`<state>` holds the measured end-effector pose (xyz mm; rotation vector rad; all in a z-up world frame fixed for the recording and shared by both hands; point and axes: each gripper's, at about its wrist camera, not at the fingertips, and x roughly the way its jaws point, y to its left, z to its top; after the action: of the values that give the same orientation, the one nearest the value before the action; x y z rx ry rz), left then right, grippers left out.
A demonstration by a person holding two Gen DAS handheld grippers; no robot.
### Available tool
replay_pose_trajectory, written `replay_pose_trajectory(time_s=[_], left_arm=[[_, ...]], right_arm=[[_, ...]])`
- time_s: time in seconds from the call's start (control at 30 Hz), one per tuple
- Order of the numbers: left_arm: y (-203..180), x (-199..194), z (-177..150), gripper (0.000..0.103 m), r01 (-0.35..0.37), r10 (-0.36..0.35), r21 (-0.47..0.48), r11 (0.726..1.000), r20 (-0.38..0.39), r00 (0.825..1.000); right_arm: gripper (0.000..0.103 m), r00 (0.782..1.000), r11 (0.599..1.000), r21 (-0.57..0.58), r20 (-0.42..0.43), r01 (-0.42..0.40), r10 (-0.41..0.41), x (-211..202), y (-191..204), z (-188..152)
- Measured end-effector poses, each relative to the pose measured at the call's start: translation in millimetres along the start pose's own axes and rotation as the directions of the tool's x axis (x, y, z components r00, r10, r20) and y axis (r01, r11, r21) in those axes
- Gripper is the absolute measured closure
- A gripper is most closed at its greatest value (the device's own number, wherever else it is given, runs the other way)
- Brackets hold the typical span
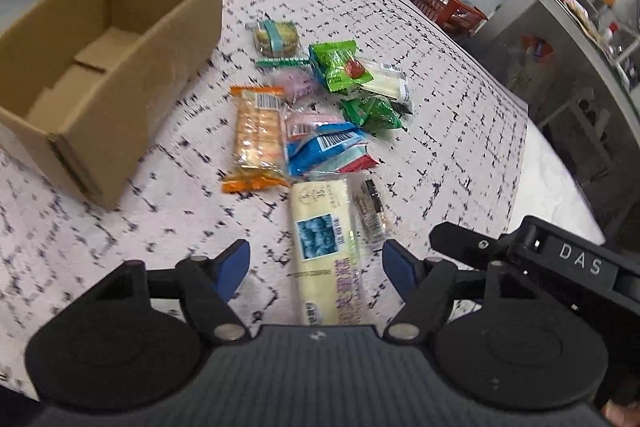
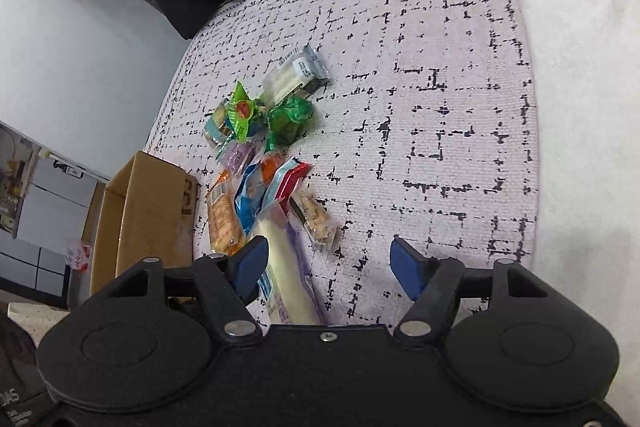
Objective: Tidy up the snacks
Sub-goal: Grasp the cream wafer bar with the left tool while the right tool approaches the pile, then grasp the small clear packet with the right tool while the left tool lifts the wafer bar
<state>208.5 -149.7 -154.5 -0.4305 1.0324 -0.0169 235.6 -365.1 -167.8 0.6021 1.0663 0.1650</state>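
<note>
Cardboard box (image 1: 100,67) seen ahead and to the left of the left gripper (image 1: 316,267), open-topped and holding no snack as far as its visible floor shows. Nothing sorted yet, by this evidence; whole task judged still ahead. Snacks lying in a loose cluster on the patterned cloth (image 1: 440,107) ahead of the left gripper: orange cracker pack (image 1: 258,135), blue packet (image 1: 324,147), green packets (image 1: 340,67), a clear-wrapped white bar (image 1: 384,83), a small dark-ended bar (image 1: 372,215). Nearest, a long pale yellow pack (image 1: 324,247) lying between the blue pads (image 1: 234,267) of the left gripper, pads part-open and not touching it; nothing held. Right gripper (image 2: 328,267) likewise part-open and empty, the same pale pack (image 2: 286,267) just beside its left pad, bare cloth between the pads. First grasp judged imminent but not made; every item left to move into the box.
</note>
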Motion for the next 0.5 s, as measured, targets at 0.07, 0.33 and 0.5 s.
replay_pose_trajectory(time_s=[0.07, 0.33, 0.5], left_arm=[[1.6, 9.2, 0.9, 0.033, 0.004, -0.004, -0.032, 0.999, -0.017, 1.000], [1.5, 41.1, 2.2, 0.044, 0.004, -0.012, -0.101, 0.995, -0.075, 0.997], [8.9, 50.6, 2.6, 0.067, 0.014, -0.032, -0.188, 0.982, -0.098, 0.995]], right_arm=[[0.036, 1.000, 1.000, -0.003, -0.008, -0.004, 0.004, 4.0, 0.4, 1.5], [0.036, 1.000, 1.000, 0.017, -0.019, -0.003, 0.003, 21.0, -1.3, 11.5], [0.036, 1.000, 1.000, 0.001, -0.020, 0.009, -0.009, 31.6, 2.9, 14.3]])
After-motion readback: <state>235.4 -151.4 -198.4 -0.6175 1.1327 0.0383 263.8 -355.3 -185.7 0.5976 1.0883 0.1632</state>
